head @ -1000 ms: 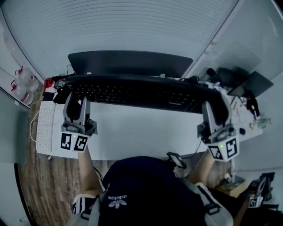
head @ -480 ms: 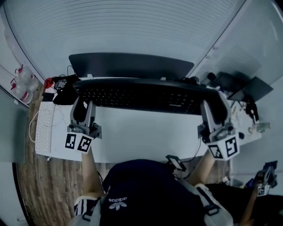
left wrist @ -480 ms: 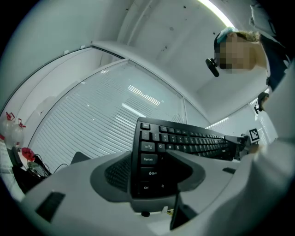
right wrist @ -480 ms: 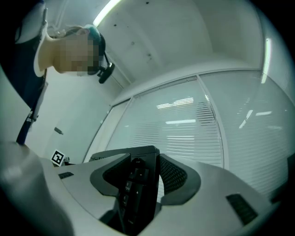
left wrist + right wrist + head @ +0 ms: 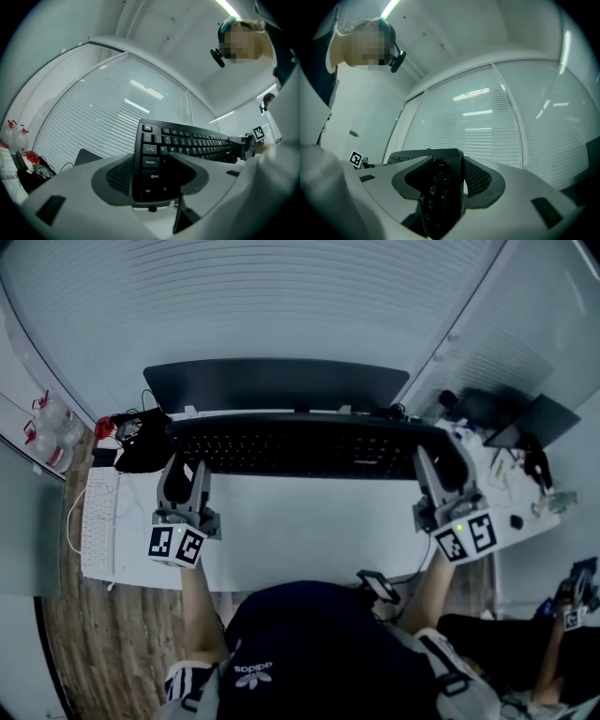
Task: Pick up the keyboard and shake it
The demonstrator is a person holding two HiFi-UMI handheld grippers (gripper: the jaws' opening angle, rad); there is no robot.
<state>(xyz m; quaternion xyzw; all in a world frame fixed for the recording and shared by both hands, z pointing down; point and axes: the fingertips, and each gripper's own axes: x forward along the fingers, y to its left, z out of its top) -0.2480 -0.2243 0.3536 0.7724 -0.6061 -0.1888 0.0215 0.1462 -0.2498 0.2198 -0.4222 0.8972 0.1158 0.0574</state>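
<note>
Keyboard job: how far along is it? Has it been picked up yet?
Done: the left claw and right claw are each clamped on one end of the black keyboard, which seems raised off the white desk. In hand: it is held between them, in front of the monitor. Left: the shaking; one frozen moment cannot show whether that has begun.

The keyboard (image 5: pixel 300 444) ran crosswise over the table (image 5: pixel 300 521), in front of the monitor (image 5: pixel 272 382). Its left end sat in the left gripper (image 5: pixel 185 461) jaws, its right end in the right gripper (image 5: pixel 435 461) jaws. The second keyboard (image 5: pixel 97 521) lay at the table's left edge, the laptop (image 5: pixel 534 418) far right.
</note>
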